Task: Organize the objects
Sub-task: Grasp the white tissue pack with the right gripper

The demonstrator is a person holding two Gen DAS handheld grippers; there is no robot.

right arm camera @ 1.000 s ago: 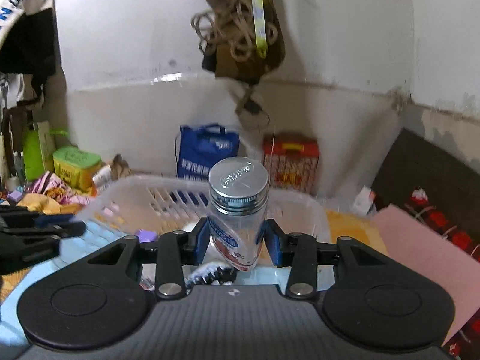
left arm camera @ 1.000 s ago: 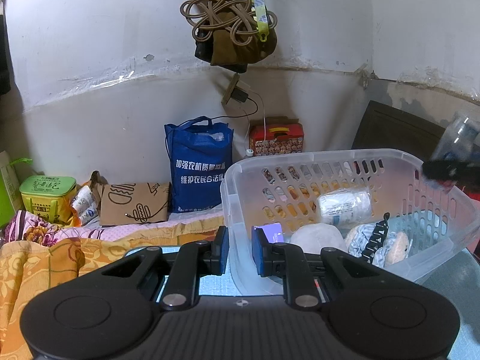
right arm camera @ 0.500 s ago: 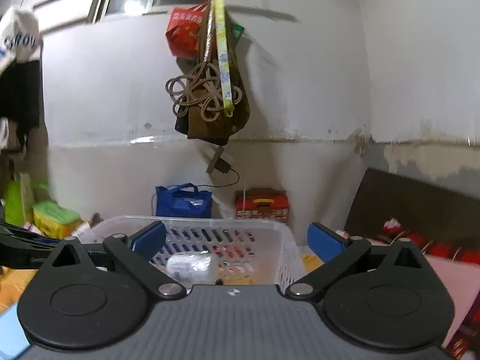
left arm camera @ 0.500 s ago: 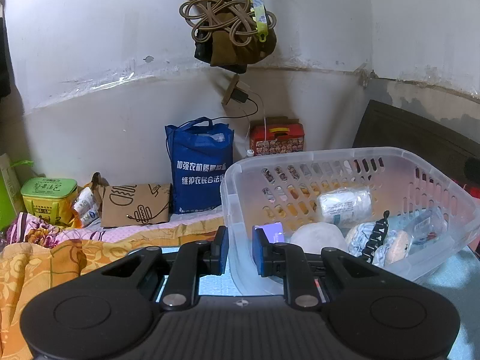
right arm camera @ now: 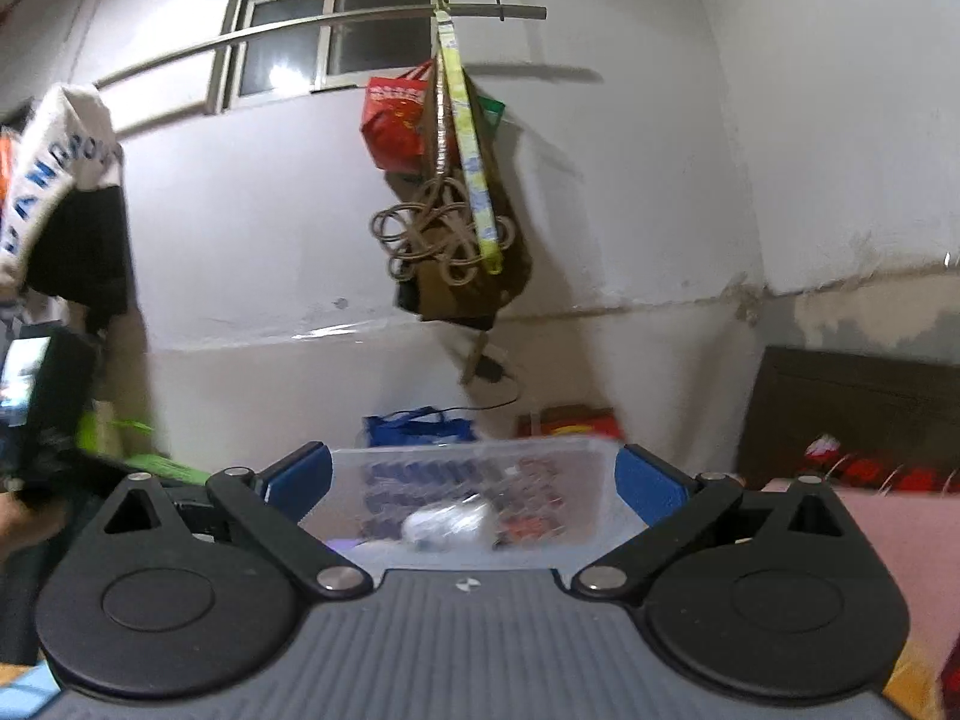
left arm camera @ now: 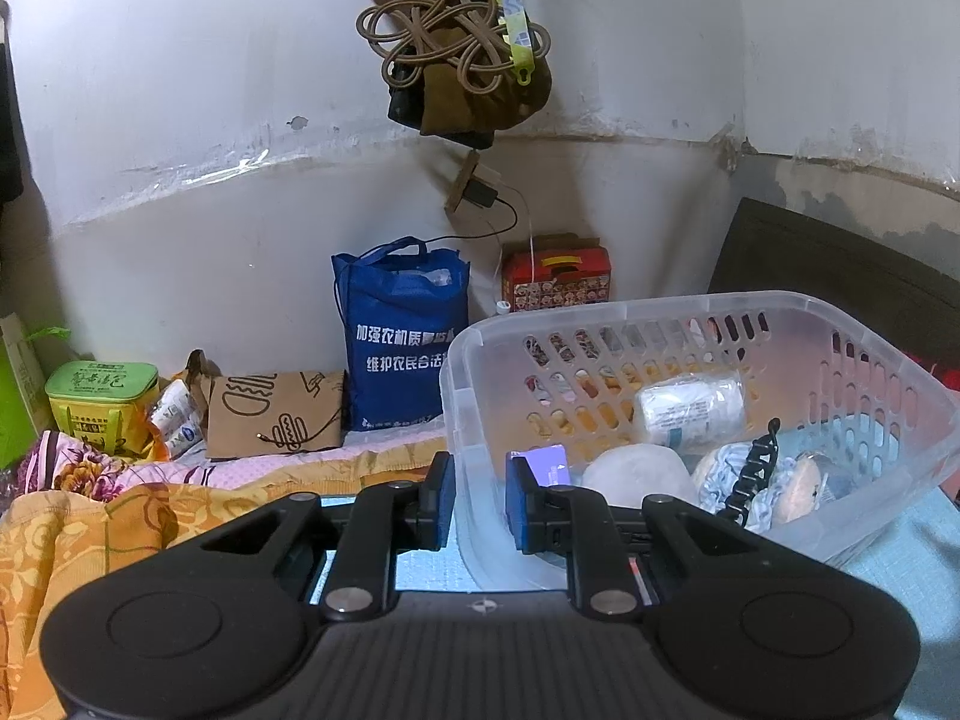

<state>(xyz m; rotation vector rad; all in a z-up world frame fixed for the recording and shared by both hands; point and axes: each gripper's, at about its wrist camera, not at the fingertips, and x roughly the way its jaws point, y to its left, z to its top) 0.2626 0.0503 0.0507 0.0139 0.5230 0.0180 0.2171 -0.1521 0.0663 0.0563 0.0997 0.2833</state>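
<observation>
Left wrist view: left gripper is pinching the clear basket at its near-left rim (probably steadying it); right gripper is hovering spread wide, empty, above the basket.

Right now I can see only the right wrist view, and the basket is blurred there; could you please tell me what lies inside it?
Observer: In the left wrist view, a white wrapped roll lies against the far wall of the clear basket.
Operator: Thank you. Is anything sticking up that my jaws might catch?
Observer: A black claw clip leans upward against a pale bundle near the front right.
Operator: And where is the left gripper?
Observer: The left gripper has its jaws narrowed astride the basket's near-left corner wall, apparently gripping it.
</observation>
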